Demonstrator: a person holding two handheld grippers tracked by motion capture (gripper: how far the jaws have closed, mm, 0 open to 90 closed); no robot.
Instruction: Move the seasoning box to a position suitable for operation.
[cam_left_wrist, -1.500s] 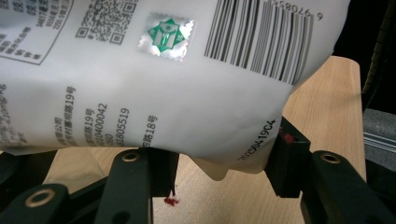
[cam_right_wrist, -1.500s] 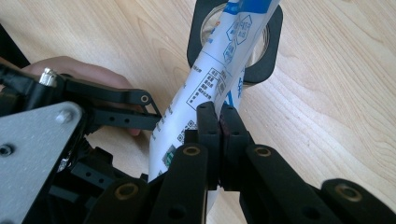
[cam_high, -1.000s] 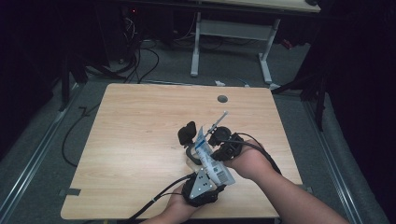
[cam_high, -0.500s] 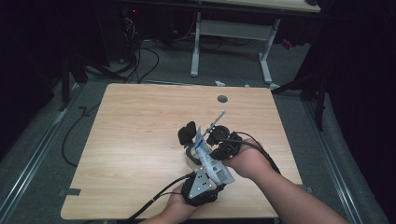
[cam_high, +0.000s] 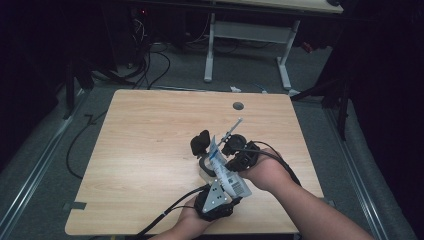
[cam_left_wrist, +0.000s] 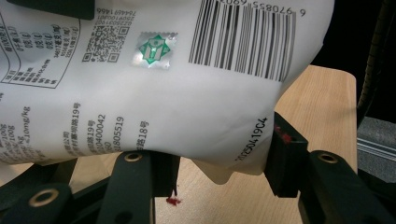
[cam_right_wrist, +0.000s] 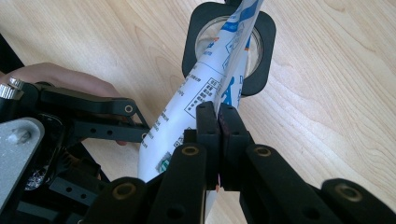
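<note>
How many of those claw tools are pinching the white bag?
2. The left gripper has its jaws around the bag's lower bulge; the right gripper is clamped on its edge, nearer the black-rimmed container.

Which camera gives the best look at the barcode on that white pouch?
The left gripper view: the pouch is close, and its barcode is sharp though cut at the top. The high view shows the barcode tiny; the right gripper view shows the pouch edge-on.

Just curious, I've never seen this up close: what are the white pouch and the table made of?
The pouch looks like thin, glossy plastic film: it bulges, creases and carries printed text and a barcode. The table looks like pale wood or wood-look laminate, with a matte grain pattern.
</note>
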